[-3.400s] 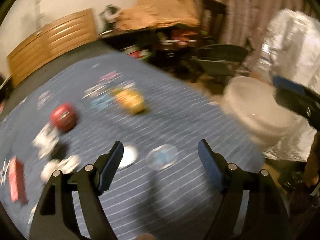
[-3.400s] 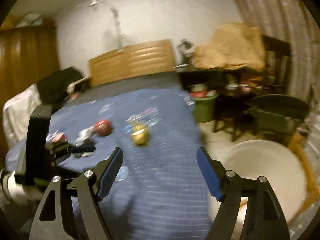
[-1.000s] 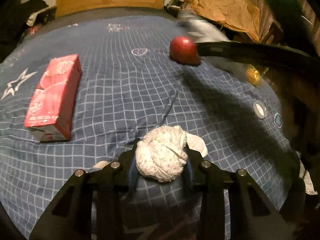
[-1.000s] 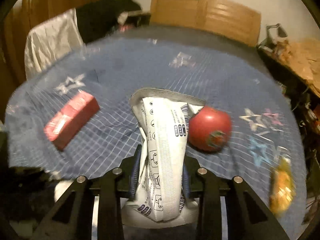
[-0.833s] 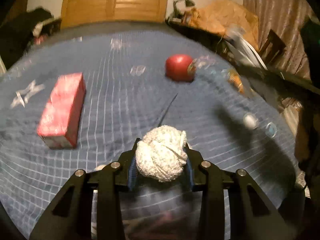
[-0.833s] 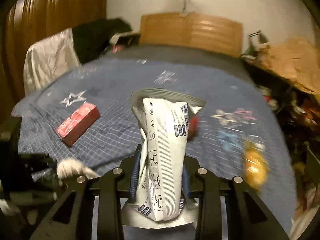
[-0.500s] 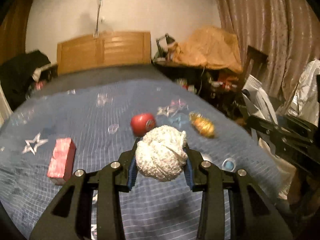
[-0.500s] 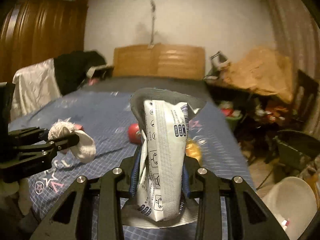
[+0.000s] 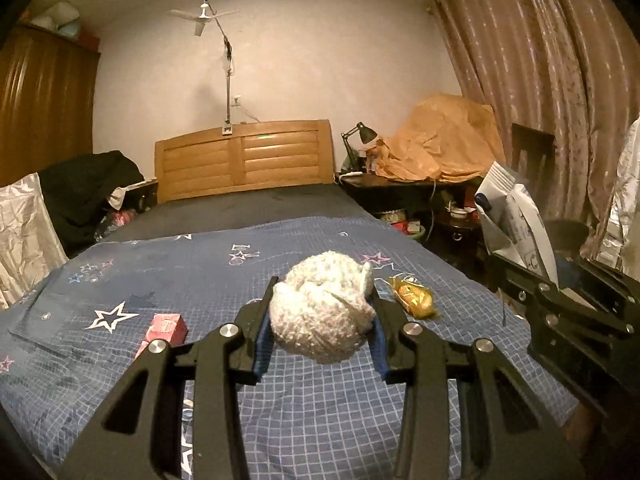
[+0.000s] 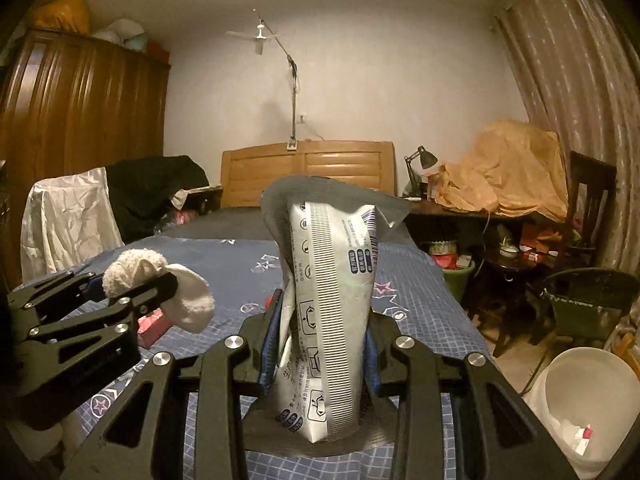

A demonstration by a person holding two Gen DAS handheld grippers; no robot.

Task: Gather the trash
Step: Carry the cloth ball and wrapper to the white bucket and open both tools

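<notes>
Left wrist view: left claw [image 9: 322, 322] clenched on a balled white sock [image 9: 323, 307], its blue pads [image 9: 262, 326] pressing both sides, the bundle held above the bed [image 9: 320, 420]. Blue grid-and-star bedspread [image 9: 200, 264] covers the near part of the bed; dark bare mattress beyond it, up to a wooden headboard [image 9: 244, 160]. Red carton [image 9: 166, 328] lies on the bedspread just left of the claw, partly hidden behind the left finger. Yellow crinkled wrapper [image 9: 412, 300] lies on the bedspread just right of the sock. Right claw [image 9: 516, 256] enters from the right edge, side-on, gripping a white printed pouch [image 9: 516, 216] that sticks up from it. Desk lamp [image 9: 362, 134] and an orange-draped heap [image 9: 444, 140] stand beyond the bed; curtains [image 9: 540, 80] on the right.

Right wrist view: right claw [image 10: 322, 344] clenched on the white printed pouch [image 10: 334, 300], which stands upright between the pads, its silver top flaring above them. Left claw [image 10: 132, 284] at the left edge, holding the sock [image 10: 160, 284], whose loose end droops from it. Red carton [image 10: 154, 326] partly shows on the bed under that claw. White bucket [image 10: 584, 404] stands on the floor at lower right, well apart from both claws, a few scraps inside. Wooden wardrobe [image 10: 80, 128] on the left, dark chair [image 10: 588, 296] right of the bed.
</notes>
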